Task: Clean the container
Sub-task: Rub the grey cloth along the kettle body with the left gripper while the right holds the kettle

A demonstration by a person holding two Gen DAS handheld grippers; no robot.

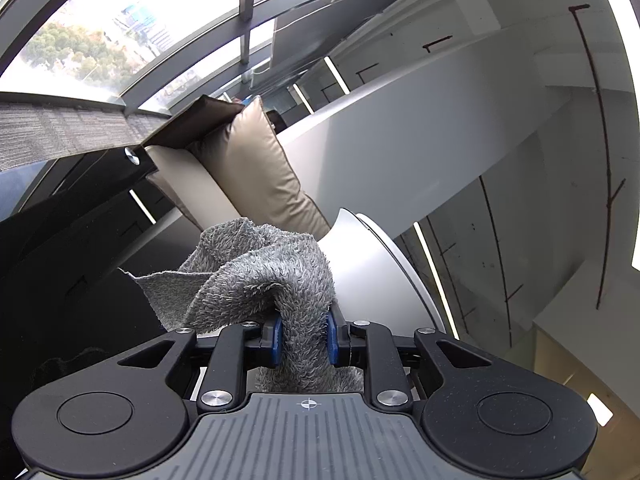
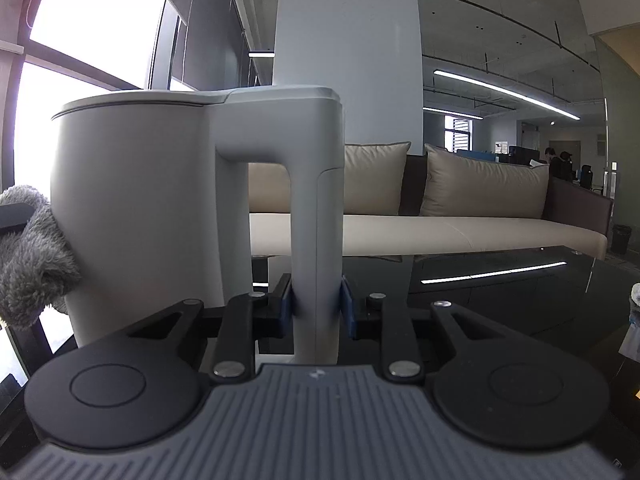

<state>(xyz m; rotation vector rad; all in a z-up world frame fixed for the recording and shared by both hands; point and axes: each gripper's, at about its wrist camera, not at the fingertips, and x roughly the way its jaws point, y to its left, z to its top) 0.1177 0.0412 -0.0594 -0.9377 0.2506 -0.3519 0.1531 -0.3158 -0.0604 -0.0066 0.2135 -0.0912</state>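
The right hand-held gripper (image 2: 317, 304) is clamped on the lower handle of a white lidded kettle (image 2: 136, 208), which seems raised just above the dark glass surface (image 2: 500, 300). The left hand-held gripper (image 1: 303, 334) pinches a bunched grey microfibre cloth (image 1: 256, 268), pressed against the kettle's side. The kettle's smooth, rigid plastic looks slippery, so the handle is likely the safest hold; the soft cloth should conform easily
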